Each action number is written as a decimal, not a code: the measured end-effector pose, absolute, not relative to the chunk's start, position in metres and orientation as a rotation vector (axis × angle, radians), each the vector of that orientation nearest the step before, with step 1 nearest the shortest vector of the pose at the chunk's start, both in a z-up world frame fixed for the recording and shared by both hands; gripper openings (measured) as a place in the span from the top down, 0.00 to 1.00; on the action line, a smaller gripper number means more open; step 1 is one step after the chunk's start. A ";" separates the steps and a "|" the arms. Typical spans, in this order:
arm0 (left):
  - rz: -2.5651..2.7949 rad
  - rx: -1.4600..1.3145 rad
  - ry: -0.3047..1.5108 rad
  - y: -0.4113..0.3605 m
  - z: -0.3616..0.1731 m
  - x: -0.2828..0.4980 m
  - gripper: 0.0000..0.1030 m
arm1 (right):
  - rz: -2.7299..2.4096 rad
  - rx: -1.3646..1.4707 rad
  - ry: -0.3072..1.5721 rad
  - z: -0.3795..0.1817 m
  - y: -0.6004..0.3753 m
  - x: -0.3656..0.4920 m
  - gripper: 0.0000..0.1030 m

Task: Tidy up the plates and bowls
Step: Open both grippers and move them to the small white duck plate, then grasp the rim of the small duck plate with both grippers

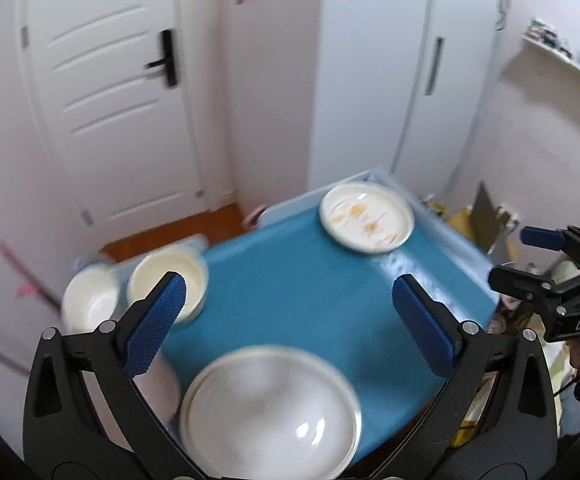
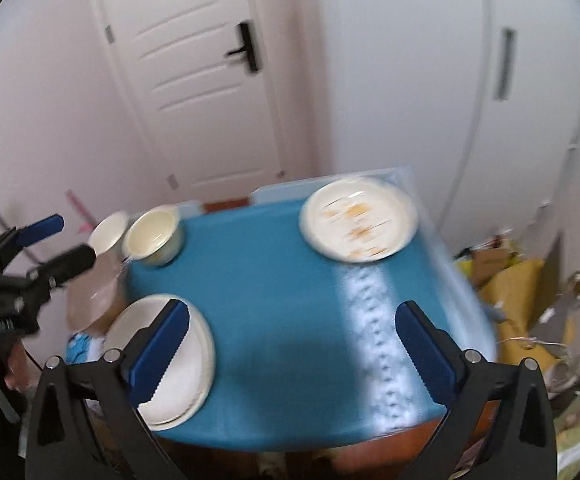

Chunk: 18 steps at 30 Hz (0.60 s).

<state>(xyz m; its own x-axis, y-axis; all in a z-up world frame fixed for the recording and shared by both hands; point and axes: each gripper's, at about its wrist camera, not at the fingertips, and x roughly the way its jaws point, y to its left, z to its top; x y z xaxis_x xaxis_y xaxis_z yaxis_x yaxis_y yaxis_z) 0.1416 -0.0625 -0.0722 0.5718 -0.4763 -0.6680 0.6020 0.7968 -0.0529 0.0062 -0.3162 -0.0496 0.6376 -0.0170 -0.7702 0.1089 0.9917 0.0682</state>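
Hovering grippers: the left gripper (image 1: pixel 290 312) and right gripper (image 2: pixel 292 328) hung above the blue surface (image 2: pixel 269 300), jaws spread wide, gripping nothing.
Patterned plate: at 1 o'clock on the surface (image 2: pixel 358 220), orange marks on it.
Plain plate: at 7 o'clock (image 2: pixel 193 352), under the right gripper's left finger.
Bowls: two side by side at 10 o'clock, one cream (image 2: pixel 153 236), one white (image 2: pixel 107 232).
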 end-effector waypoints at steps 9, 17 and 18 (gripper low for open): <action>-0.813 0.213 0.853 -0.175 -0.093 0.221 0.00 | -0.243 0.232 0.856 -0.052 -0.401 0.030 0.00; -0.812 0.246 0.995 -0.246 -0.166 0.291 0.05 | -0.226 0.462 0.913 -0.119 -0.447 0.073 0.13; -0.813 0.243 1.010 -0.251 -0.176 0.298 0.06 | -0.222 0.478 0.922 -0.130 -0.450 0.080 0.16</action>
<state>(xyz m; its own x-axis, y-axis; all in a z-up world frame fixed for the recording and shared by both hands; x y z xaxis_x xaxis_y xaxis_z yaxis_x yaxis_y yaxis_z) 0.2978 -0.2513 -0.1757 0.2746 -0.4909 -0.8268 0.7026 0.6894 -0.1760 0.0803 -0.4504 -0.1297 0.5914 0.0178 -0.8062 0.3828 0.8737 0.3001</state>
